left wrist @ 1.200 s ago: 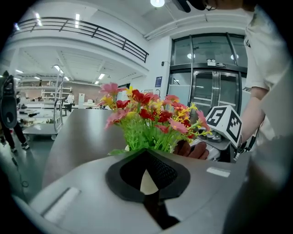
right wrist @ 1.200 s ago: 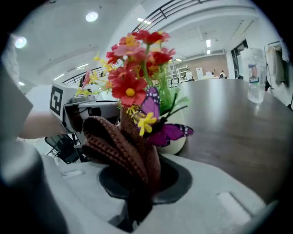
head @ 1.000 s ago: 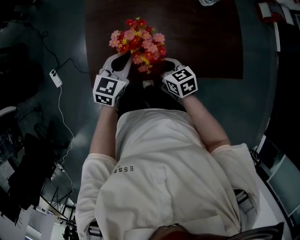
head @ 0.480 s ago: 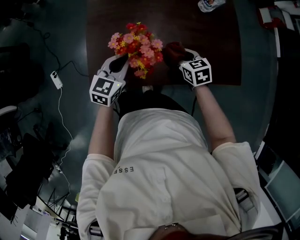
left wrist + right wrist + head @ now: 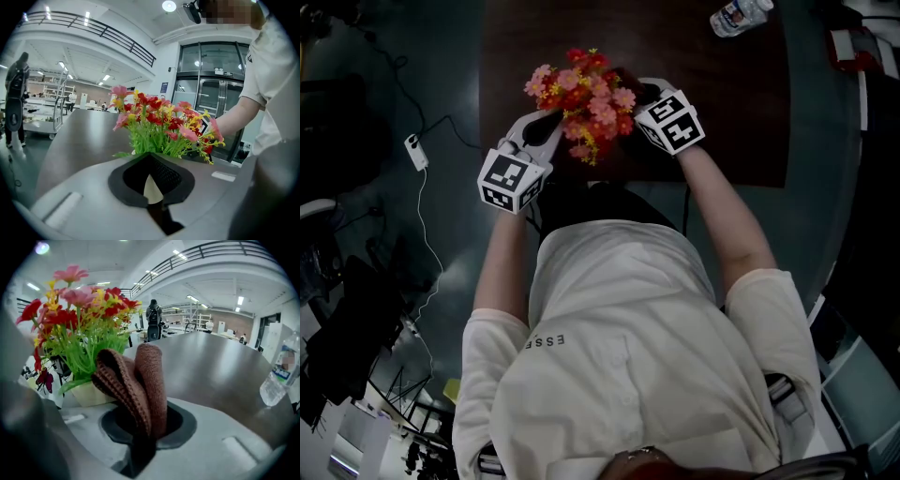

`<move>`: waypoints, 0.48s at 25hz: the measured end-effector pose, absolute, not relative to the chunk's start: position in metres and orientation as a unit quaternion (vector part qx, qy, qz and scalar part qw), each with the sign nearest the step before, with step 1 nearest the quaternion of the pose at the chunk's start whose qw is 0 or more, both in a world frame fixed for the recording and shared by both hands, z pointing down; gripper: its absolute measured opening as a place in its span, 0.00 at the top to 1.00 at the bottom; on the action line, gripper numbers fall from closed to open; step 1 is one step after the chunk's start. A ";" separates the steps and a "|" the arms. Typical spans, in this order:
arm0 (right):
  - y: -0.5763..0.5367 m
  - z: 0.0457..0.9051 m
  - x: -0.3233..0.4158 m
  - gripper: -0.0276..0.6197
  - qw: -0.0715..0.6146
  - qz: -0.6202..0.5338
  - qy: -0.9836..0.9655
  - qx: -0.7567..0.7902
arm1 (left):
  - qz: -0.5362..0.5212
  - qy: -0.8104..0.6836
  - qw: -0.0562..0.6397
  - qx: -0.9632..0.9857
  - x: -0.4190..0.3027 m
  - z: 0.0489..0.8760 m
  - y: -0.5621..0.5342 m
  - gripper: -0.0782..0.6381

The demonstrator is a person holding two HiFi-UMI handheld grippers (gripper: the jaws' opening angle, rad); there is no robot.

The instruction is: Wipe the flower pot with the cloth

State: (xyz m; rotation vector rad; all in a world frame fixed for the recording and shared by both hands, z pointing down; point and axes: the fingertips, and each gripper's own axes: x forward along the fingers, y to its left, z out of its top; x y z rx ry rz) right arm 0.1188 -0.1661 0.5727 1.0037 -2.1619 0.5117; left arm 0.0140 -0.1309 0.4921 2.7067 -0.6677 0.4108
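Note:
A cream flower pot [image 5: 91,393] with red, pink and yellow artificial flowers [image 5: 579,96] stands near the front edge of the dark table [image 5: 712,103]. My left gripper [image 5: 544,122] is at the pot's left side, shut with a cream wedge of the pot's rim [image 5: 152,190] between its jaws. My right gripper [image 5: 643,94] is close against the right side of the flowers, shut on a folded brown knitted cloth [image 5: 138,380]. In the right gripper view the cloth stands just right of the pot. From the head view the flowers hide the pot.
A plastic water bottle [image 5: 739,15] lies at the table's far right; it also shows in the right gripper view as the bottle [image 5: 277,378]. A white cable with a plug block [image 5: 414,152] runs over the floor at the left. People stand far off in the hall.
My right gripper with the cloth has swung from the pot's near side out to the right, then further away and in against the flowers, rolling as it went. The left gripper has stayed put.

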 end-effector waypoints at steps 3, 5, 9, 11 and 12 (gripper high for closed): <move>-0.156 0.572 0.112 0.88 0.358 0.181 -0.840 0.364 | 0.145 -0.235 0.161 0.948 0.014 0.493 -0.130 0.88; -0.147 0.574 0.111 0.89 0.366 0.176 -0.842 0.354 | 0.143 -0.240 0.162 0.946 0.014 0.493 -0.131 0.88; -0.125 0.577 0.109 0.89 0.371 0.182 -0.842 0.346 | 0.136 -0.246 0.170 0.944 0.014 0.494 -0.132 0.88; -0.114 0.577 0.105 0.89 0.371 0.188 -0.840 0.349 | 0.137 -0.245 0.172 0.944 0.014 0.494 -0.131 0.88; -0.109 0.576 0.102 0.89 0.370 0.193 -0.838 0.352 | 0.138 -0.244 0.172 0.944 0.014 0.495 -0.130 0.88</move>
